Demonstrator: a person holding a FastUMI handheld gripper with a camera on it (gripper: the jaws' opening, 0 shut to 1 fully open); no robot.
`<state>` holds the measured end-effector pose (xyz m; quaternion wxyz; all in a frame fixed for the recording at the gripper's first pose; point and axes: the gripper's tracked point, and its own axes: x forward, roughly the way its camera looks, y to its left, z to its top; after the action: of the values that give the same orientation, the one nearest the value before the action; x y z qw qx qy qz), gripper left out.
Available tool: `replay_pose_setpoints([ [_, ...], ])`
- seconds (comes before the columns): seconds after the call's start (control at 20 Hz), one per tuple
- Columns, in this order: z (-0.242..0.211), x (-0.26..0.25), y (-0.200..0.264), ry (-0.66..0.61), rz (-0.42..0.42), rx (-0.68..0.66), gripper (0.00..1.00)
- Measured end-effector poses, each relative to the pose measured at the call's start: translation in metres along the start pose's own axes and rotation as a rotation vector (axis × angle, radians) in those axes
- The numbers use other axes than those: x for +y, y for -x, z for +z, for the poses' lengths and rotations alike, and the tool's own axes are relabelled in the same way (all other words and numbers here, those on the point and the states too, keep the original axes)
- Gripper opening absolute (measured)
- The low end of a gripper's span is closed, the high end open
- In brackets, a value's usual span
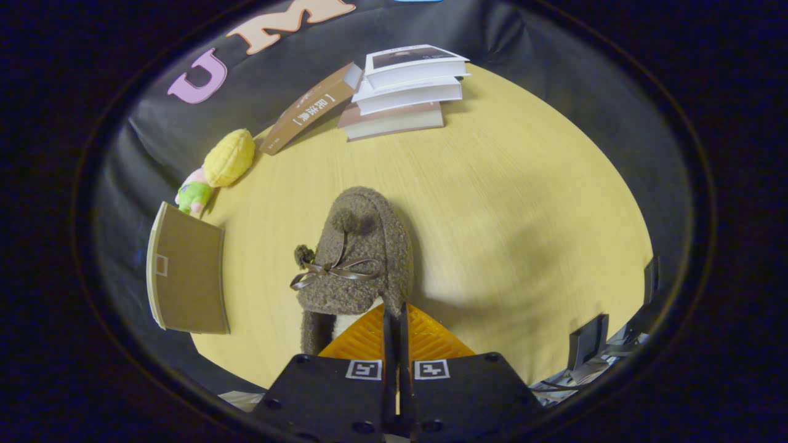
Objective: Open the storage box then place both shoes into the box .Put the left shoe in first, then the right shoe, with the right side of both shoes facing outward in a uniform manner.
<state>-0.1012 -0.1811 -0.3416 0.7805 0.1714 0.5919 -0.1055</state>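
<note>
In the gripper view, our gripper [394, 320] has its fingers pressed together, seemingly pinching the fuzzy brown shoe [360, 252] by its collar at twelve o'clock. The brown storage box [188, 277] sits at ten o'clock; neither shoe looks placed yet.

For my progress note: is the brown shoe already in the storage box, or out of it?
Out. The brown shoe hangs above the bare table, with the gripper shut on its heel rim.
</note>
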Motion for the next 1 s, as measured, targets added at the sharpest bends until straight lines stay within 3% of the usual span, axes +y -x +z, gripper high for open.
replay_pose_setpoints([
  [0.15,0.001,0.024,0.014,-0.003,0.006,-0.018,0.05],
  [0.7,0.018,0.179,0.077,0.047,0.156,-0.098,0.06],
  [1.0,0.013,0.266,0.083,0.097,0.232,-0.129,0.05],
])
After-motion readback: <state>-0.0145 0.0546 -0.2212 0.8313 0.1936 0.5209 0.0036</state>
